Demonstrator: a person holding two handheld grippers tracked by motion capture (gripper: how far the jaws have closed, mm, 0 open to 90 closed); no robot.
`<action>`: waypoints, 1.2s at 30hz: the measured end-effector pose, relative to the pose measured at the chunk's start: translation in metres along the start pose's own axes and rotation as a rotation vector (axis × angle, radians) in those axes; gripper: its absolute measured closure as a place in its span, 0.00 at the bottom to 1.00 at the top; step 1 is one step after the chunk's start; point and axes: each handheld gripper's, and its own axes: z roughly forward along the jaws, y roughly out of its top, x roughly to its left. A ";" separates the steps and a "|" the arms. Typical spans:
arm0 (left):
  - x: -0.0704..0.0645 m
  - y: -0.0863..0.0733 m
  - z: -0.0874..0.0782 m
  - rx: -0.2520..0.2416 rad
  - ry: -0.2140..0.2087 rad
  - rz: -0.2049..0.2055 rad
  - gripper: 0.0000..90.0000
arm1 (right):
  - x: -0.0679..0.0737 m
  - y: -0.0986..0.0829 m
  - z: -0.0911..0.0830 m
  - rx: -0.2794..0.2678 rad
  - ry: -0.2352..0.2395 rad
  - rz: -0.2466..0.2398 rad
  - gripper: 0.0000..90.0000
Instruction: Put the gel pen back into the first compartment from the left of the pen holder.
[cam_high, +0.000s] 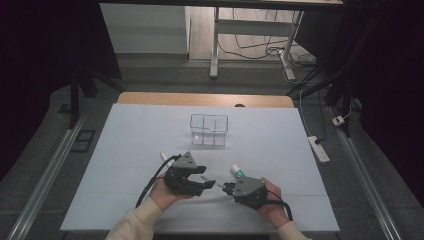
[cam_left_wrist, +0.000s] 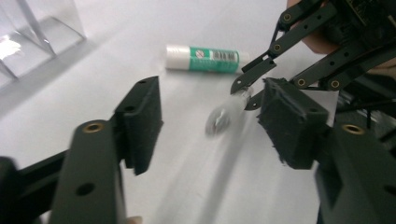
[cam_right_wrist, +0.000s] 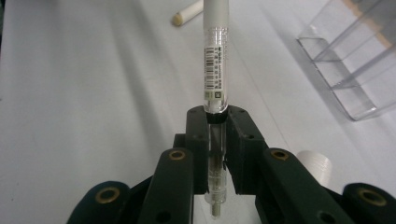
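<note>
The right hand-held gripper has its jaws closed tight on a clear-barrelled pen, gripping it near the tip end so that the barcode-labelled barrel and white cap stick out ahead of the jaws. In the high view this right hand-held gripper sits nearer the person than the clear plastic organizer, which stands on the white table.

The left hand-held gripper has its jaws spread wide with nothing between the pads; the pen points toward the gap, blurred. In the high view it lies just left of the right one, well on the person's side of the organizer.

A green-and-white glue stick lies flat on the table, just beyond the pen and between it and the organizer. A white stick-like item lies farther off.
</note>
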 end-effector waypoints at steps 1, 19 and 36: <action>0.001 0.000 -0.001 -0.010 -0.002 -0.002 0.40 | -0.001 0.000 -0.001 -0.001 -0.003 0.010 0.87; 0.005 -0.005 -0.001 -0.053 0.008 -0.015 0.37 | -0.008 -0.002 -0.008 -0.088 -0.008 0.176 0.87; 0.003 -0.005 0.009 -0.048 -0.067 -0.026 0.75 | 0.000 0.001 0.004 -0.069 0.021 0.162 0.87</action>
